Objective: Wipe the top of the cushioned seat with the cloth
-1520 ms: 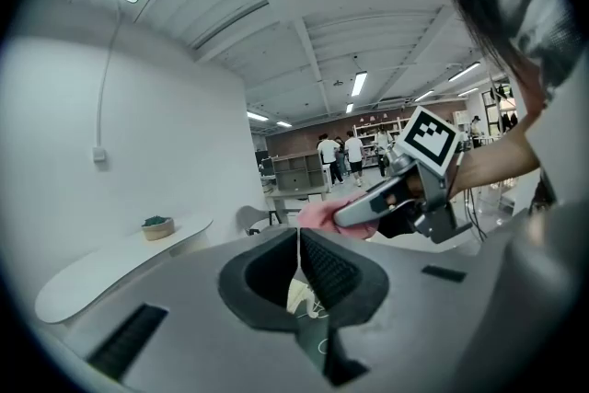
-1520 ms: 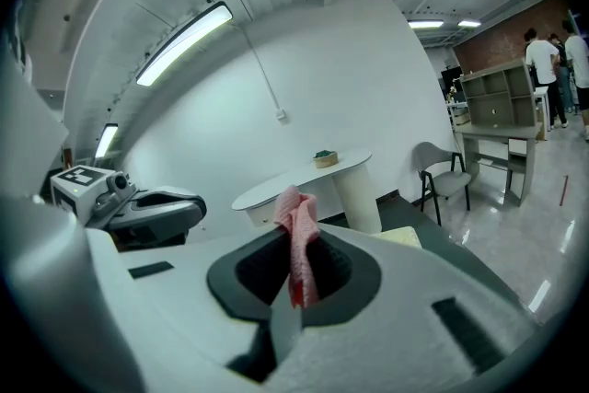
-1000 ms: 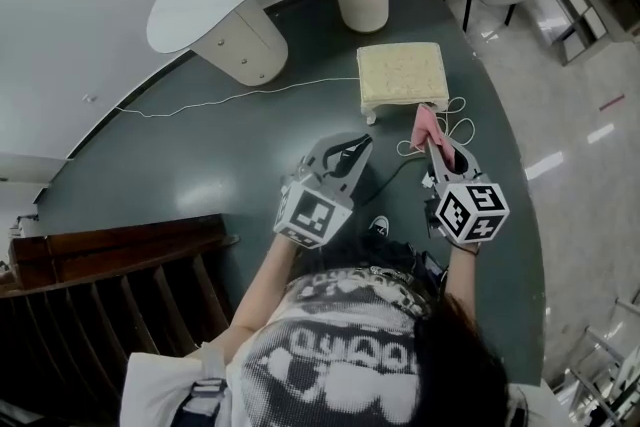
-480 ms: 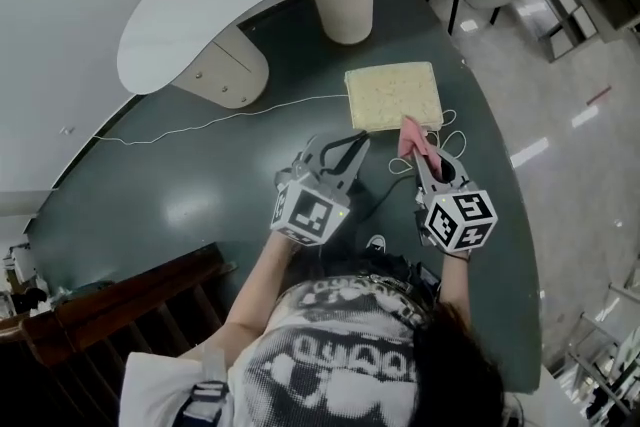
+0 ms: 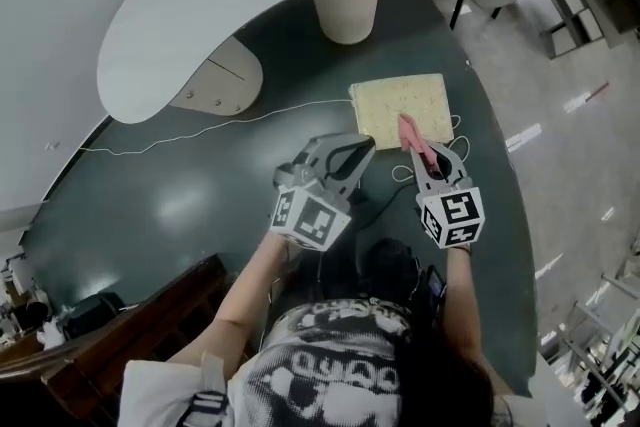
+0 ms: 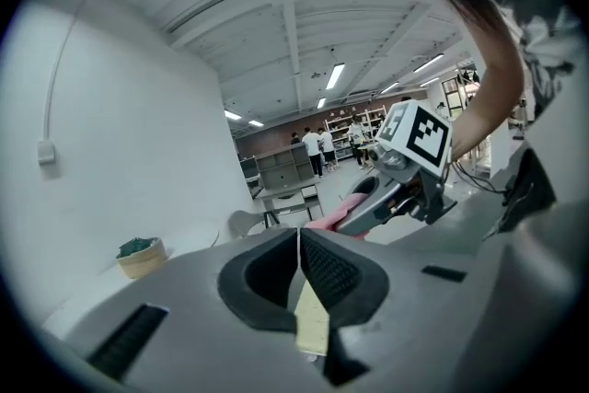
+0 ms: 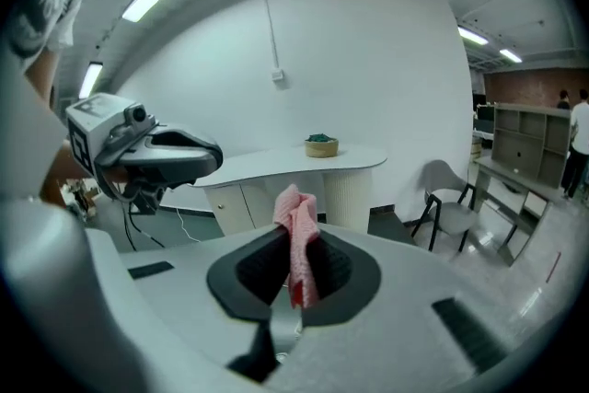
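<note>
The pink cloth (image 5: 408, 128) is pinched in the right gripper (image 5: 426, 155) and held toward the near right edge of the cushioned seat (image 5: 395, 100), ready for wiping; the left gripper (image 5: 356, 153), clenched on nothing, is held aside.

Both arms are reaching forward from the body, forearms bare, a tool in each hand. The left forearm (image 5: 245, 295) is angling in from the near left, while the right forearm (image 5: 458, 290) is running almost straight toward the far side.

The left gripper (image 5: 362, 151) is pointing far and a touch right, its jaws pressing flat together with nothing caught between them. The right gripper (image 5: 420, 147) is travelling just beside it on the right, close but not touching. Its jaws are clamping a pink cloth (image 7: 296, 221), which is poking up past the tips. Both marker cubes are facing up at the head view.
</note>
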Motion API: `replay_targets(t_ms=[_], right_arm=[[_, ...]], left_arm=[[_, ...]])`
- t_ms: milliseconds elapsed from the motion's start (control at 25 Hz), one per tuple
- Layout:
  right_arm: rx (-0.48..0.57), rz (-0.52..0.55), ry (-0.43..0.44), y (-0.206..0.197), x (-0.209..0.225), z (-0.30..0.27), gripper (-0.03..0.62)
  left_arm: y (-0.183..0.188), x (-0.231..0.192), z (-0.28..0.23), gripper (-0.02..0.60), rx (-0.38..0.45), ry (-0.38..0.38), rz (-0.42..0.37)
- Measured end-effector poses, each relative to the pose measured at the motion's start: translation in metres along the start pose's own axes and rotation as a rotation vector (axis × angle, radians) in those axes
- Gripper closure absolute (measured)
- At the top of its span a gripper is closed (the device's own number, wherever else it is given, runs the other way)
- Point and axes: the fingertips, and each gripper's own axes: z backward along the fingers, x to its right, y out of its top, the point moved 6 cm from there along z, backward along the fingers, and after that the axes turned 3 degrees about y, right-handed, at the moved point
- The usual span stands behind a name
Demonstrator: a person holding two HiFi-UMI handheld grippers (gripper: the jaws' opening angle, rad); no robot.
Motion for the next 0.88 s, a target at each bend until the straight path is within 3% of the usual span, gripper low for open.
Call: replay_targets(t_ms=[320, 560, 880], right_arm=[[-0.100, 0.176, 0.063, -0.017, 0.023, -0.069, 0.583], [-0.177, 0.113, 0.104, -0.053, 0.060, -0.127, 0.583], [-0.291, 0.059, 0.165, -0.134, 0.093, -0.216, 0.583]], left_arm=[[-0.040, -0.015, -0.020, 0.572, -0.004, -0.012, 0.005], [-0.068, -0.012, -0.042, 0.572, -0.014, 0.015, -0.015], [-0.129, -0.010, -0.074, 0.572, -0.044, 0.103, -0.013]])
